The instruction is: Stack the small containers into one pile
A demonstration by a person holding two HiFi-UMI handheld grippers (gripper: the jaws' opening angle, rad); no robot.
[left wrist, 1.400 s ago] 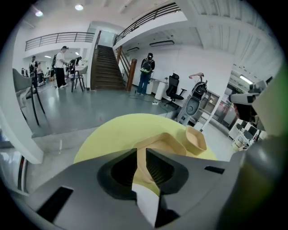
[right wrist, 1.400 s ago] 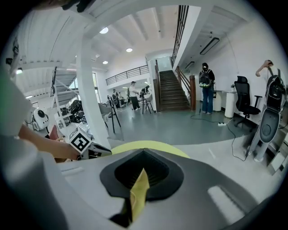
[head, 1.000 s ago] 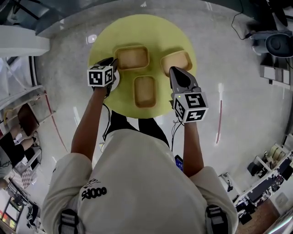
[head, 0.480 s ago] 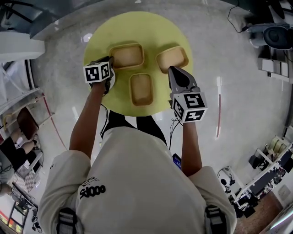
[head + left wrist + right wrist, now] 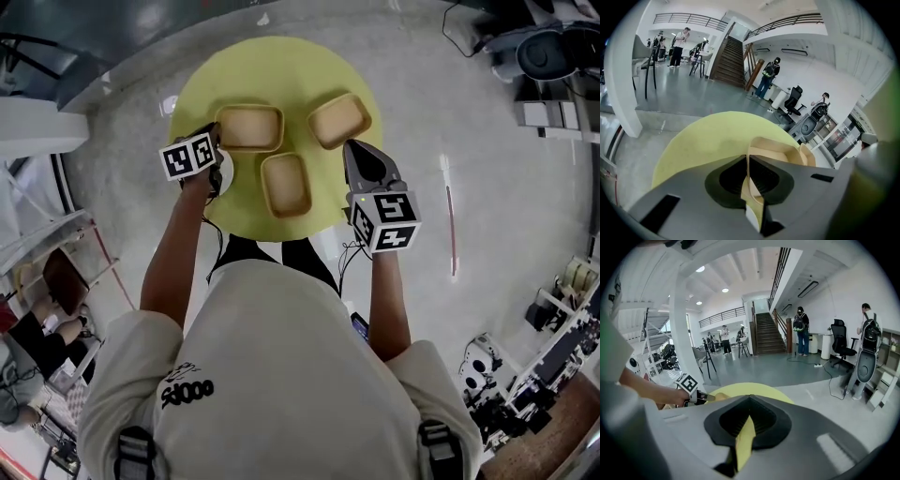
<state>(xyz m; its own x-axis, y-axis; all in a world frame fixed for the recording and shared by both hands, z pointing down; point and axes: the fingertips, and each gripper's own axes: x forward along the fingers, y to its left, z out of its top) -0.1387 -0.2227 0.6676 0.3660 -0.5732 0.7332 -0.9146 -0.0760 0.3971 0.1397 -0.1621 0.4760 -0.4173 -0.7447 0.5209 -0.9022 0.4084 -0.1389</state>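
Three small tan containers lie apart on the round yellow table (image 5: 281,66): one at the back left (image 5: 248,127), one at the back right (image 5: 339,120), one nearer the front (image 5: 286,184). My left gripper (image 5: 216,139) is shut and empty, its tips just beside the back left container's left end. That container (image 5: 776,149) shows right past the tips of the left gripper (image 5: 748,161) in its own view. My right gripper (image 5: 350,147) is shut and empty too, hovering just right of the front container and below the back right one. In its own view the right gripper (image 5: 749,400) points over the table (image 5: 754,389).
The table's edge curves close to the person's body. Grey floor surrounds it, with shelving at the left and office equipment (image 5: 553,56) at the right. Several people (image 5: 768,75) stand far off by a staircase (image 5: 766,333).
The head view has shifted a little, so the table sits slightly further left. Both grippers keep nearly the same places beside the containers and stay shut.
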